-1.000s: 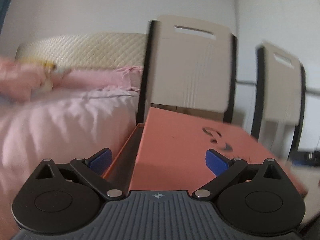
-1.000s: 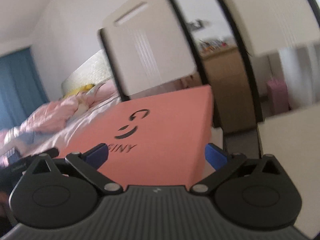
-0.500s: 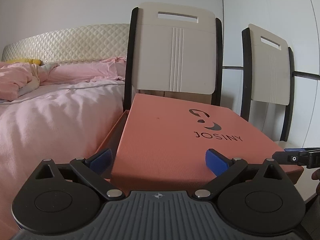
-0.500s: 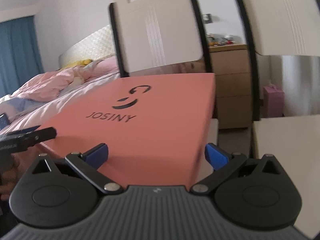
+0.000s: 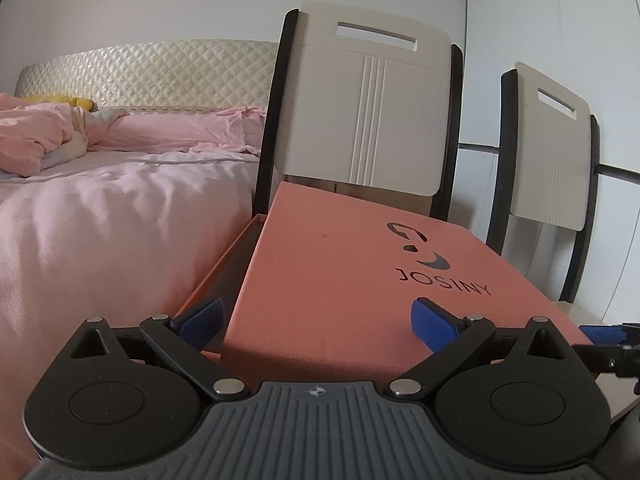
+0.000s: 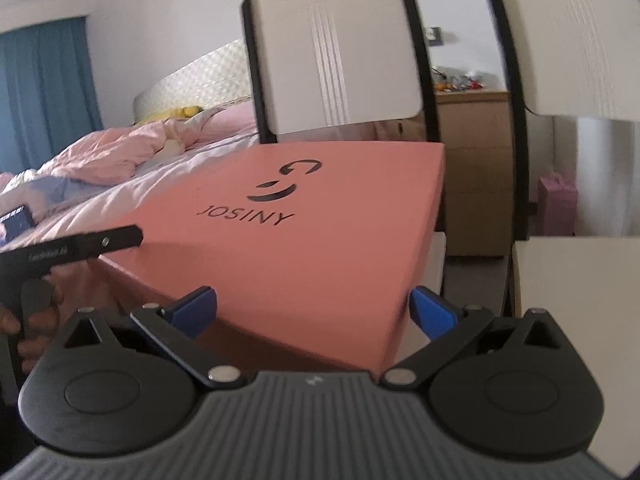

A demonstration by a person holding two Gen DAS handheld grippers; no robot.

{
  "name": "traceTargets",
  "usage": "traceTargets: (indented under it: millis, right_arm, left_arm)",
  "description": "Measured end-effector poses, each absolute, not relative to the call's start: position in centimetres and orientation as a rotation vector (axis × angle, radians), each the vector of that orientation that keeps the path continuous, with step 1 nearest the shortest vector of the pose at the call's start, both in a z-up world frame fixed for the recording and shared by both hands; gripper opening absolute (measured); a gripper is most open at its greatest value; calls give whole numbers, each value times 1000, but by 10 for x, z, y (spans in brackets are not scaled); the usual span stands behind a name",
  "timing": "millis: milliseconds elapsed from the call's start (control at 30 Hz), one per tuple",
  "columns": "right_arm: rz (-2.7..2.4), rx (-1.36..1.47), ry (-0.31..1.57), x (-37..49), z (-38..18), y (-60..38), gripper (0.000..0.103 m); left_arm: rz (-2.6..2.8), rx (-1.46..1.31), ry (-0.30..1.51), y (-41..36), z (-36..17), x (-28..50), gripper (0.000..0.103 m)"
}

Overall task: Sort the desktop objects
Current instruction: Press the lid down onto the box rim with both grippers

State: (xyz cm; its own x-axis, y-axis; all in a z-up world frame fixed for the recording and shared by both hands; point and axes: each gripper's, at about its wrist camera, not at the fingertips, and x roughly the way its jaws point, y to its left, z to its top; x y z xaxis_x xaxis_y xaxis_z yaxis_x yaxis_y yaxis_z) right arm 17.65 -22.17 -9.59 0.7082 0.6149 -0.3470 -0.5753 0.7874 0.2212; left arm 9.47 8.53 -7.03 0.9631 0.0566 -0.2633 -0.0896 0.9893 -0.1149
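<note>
Under offset orange lid [image 5: 344, 272], box base [image 5: 224, 264] interior hidden.

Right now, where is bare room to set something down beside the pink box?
Bare white surface lies right of the JOSINY box lid, under the second chair. Left is crowded: the open box tray sits against the bed.

My wide-spread left gripper [image 5: 316, 320] fills the lower frame, the flat salmon cardboard box lid [image 5: 352, 280] lying centre before it; the pink-sheeted bed [image 5: 112, 208] lies left, two cream-backed chairs [image 5: 360, 112] behind, upper right.
</note>
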Motion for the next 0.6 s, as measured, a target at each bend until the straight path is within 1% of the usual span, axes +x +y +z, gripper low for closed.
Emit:
traceTargets:
  millis: [200, 267, 400, 467, 600]
  right_arm:
    - [659, 101, 409, 173, -95, -219, 101]
    - [653, 108, 400, 174, -95, -217, 98]
    - [660, 132, 378, 177, -94, -213, 97]
    - [669, 139, 365, 178, -94, -209, 94]
    - [692, 151, 354, 180, -94, -201, 93]
  left_arm:
    - [77, -131, 262, 85, -70, 95, 101]
    - [90, -136, 260, 87, -69, 95, 101]
    - [126, -162, 255, 94, -68, 95, 101]
    - [150, -173, 251, 98, -68, 96, 101]
    - [187, -193, 248, 108, -68, 99, 101]
